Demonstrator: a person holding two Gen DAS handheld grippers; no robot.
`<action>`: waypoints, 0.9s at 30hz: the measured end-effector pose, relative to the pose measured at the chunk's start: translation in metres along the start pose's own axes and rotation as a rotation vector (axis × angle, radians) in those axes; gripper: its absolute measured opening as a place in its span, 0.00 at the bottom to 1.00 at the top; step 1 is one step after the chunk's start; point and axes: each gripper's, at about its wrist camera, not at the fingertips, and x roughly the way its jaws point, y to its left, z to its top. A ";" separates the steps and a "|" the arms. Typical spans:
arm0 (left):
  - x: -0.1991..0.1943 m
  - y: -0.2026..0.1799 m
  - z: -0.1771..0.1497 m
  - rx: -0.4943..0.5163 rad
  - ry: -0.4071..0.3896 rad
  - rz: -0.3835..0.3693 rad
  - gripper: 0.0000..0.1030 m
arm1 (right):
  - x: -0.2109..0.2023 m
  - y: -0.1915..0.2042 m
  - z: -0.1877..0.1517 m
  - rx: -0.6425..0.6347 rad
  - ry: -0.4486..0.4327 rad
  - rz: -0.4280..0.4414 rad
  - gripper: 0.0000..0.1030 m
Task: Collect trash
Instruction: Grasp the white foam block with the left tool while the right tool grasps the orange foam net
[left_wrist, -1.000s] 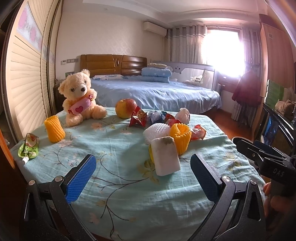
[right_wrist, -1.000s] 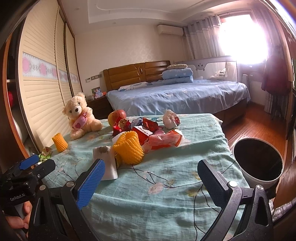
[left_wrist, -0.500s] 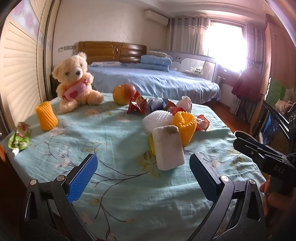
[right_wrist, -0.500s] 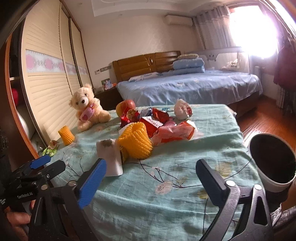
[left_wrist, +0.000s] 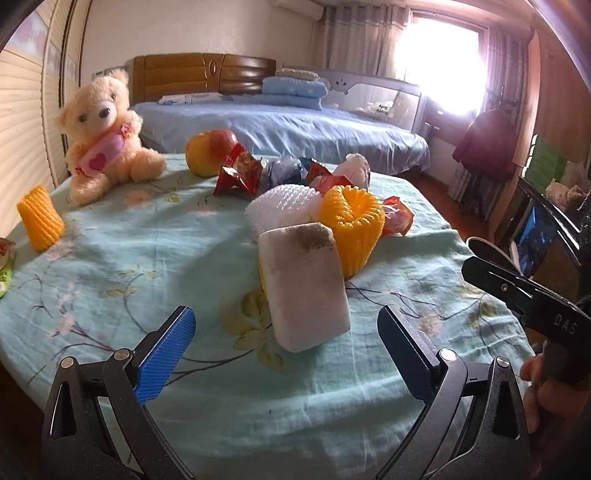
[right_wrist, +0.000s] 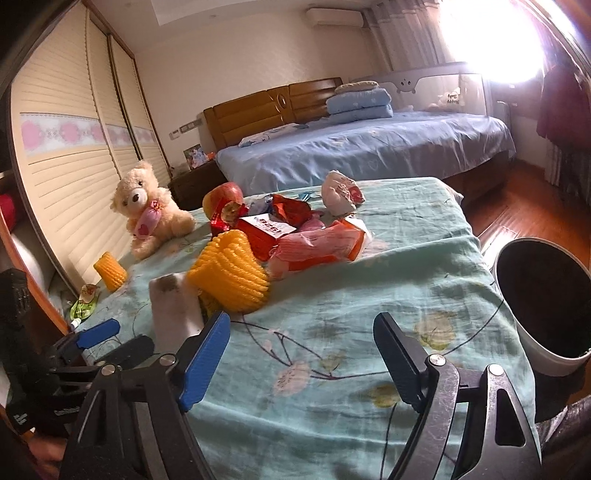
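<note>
A dirty white sponge block (left_wrist: 304, 286) leans on a pile of trash in the middle of the table: a yellow foam net (left_wrist: 352, 223), a white foam net (left_wrist: 280, 206), red snack wrappers (left_wrist: 238, 173) and a crumpled white wrapper (left_wrist: 354, 168). My left gripper (left_wrist: 286, 350) is open, low over the cloth, with the sponge just ahead between its fingers. My right gripper (right_wrist: 301, 350) is open and empty over the table's near edge, right of the pile. A pink-orange packet (right_wrist: 321, 245) lies at the pile's right. A white trash bin (right_wrist: 546, 306) stands beside the table on the right.
A teddy bear (left_wrist: 105, 136), an apple (left_wrist: 208, 149), a second yellow foam net (left_wrist: 38, 218) and a green pouch (right_wrist: 85, 301) sit on the light blue flowered tablecloth (left_wrist: 147, 258). A blue bed (right_wrist: 369, 147) lies behind; sliding wardrobe doors (right_wrist: 66, 166) stand on the left.
Both grippers have moved forward toward the pile. The sponge now looms closer between the left fingers. Both stay open and empty.
</note>
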 end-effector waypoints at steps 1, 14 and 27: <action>0.003 -0.001 0.001 0.000 0.002 0.001 0.98 | 0.003 -0.001 0.001 0.003 0.004 0.001 0.79; 0.034 0.009 0.007 -0.015 0.065 -0.034 0.52 | 0.034 0.002 0.009 0.000 0.069 0.042 0.79; 0.018 0.050 0.011 -0.100 0.040 -0.020 0.50 | 0.092 0.046 0.020 -0.085 0.167 0.143 0.78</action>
